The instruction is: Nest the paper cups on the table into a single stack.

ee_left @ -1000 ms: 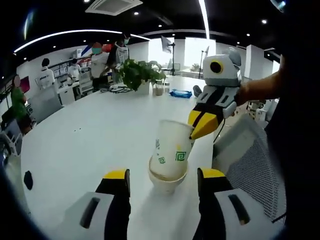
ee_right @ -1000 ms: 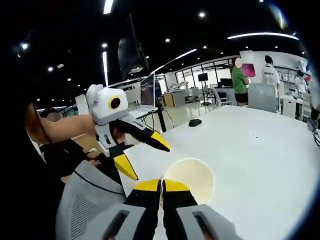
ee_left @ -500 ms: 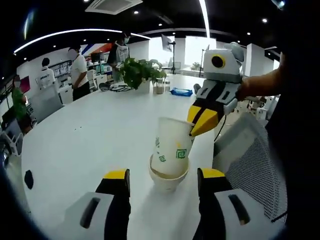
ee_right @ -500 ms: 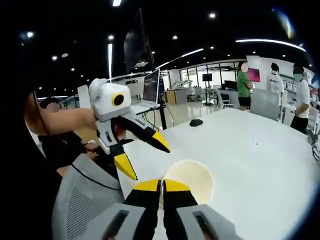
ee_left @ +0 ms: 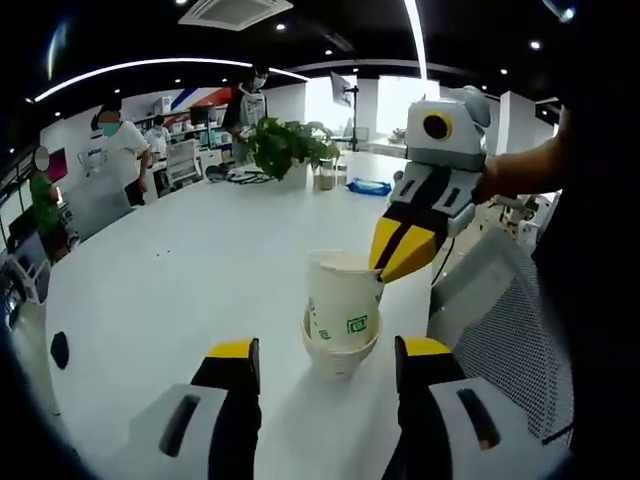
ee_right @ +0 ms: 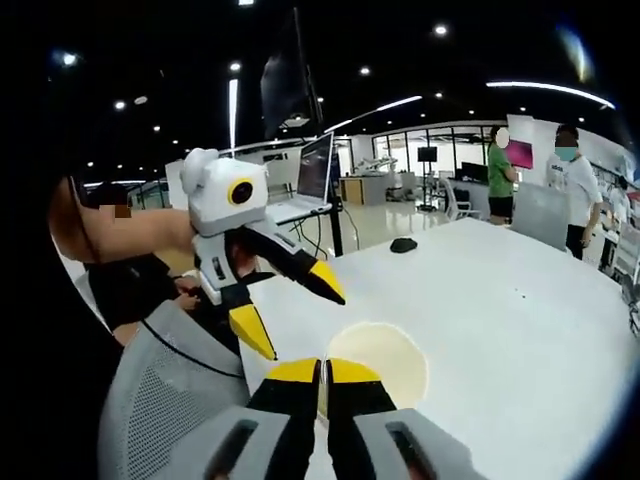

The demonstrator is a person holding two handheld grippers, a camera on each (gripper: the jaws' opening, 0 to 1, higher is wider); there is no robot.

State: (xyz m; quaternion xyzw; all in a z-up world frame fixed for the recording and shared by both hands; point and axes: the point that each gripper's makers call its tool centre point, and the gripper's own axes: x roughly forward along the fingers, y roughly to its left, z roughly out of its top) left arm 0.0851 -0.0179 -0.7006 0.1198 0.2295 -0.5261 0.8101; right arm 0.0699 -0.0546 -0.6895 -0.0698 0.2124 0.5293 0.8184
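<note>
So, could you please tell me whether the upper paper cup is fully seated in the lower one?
Not fully: the upper white paper cup stands upright, only its base inside the lower white paper cup, its rim pinched by the right hand-held gripper.

On the white surface [ee_left: 180, 270], 1 paper cup [ee_left: 343, 305] with a green square mark sits upright, nested inside a second paper cup [ee_left: 340, 355]. The right gripper [ee_left: 399, 262] comes in from the right, its yellow tips pinching the upper cup's rim. The left gripper [ee_left: 325, 365] has its jaws spread wide, either side of the lower cup without touching it. A potted plant [ee_left: 285, 148] stands far back.
</note>
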